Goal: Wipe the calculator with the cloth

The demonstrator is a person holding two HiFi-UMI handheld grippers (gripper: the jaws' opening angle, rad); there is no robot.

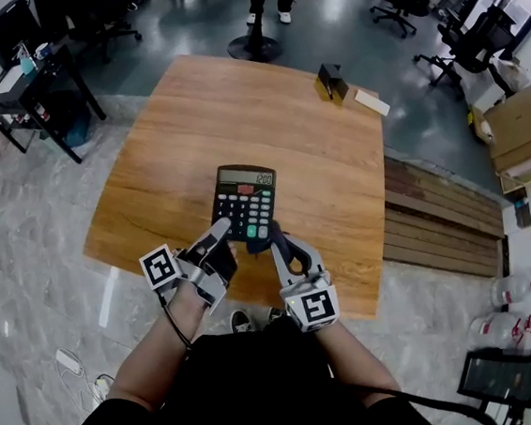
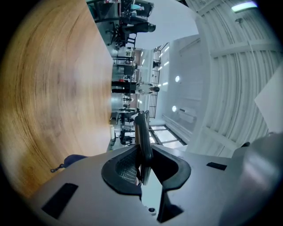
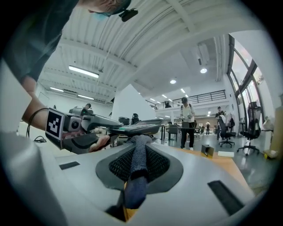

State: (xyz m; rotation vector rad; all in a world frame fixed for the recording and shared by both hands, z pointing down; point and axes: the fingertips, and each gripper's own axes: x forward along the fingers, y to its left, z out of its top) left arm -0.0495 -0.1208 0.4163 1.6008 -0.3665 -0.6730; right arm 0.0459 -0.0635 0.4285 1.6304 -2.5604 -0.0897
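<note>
— Where is the calculator?
— Up in the air, display end away from the person and keys facing up. The table lies below the calculator, and nothing of the calculator rests on the wood.

— What holds the calculator?
— The left gripper. It comes in at the calculator's near left corner. In the left gripper view its jaws are clamped on the calculator's thin edge, which stands between them as a dark slab.

— And the cloth?
— It is dark blue and sits at the calculator's near edge, just right of the left gripper. The right gripper has it pinched. In the right gripper view the jaws press on a rolled strip of cloth that sticks out forward.

— Does the cloth touch the calculator?
— Probably. In the right gripper view the cloth's tip meets the underside of the calculator, but the spot is small and shadowed.

— Anything else nearby?
— Beyond the calculator, toward its far right, a small dark box stands on the wood. A pale flat slab lies just past the box.
</note>
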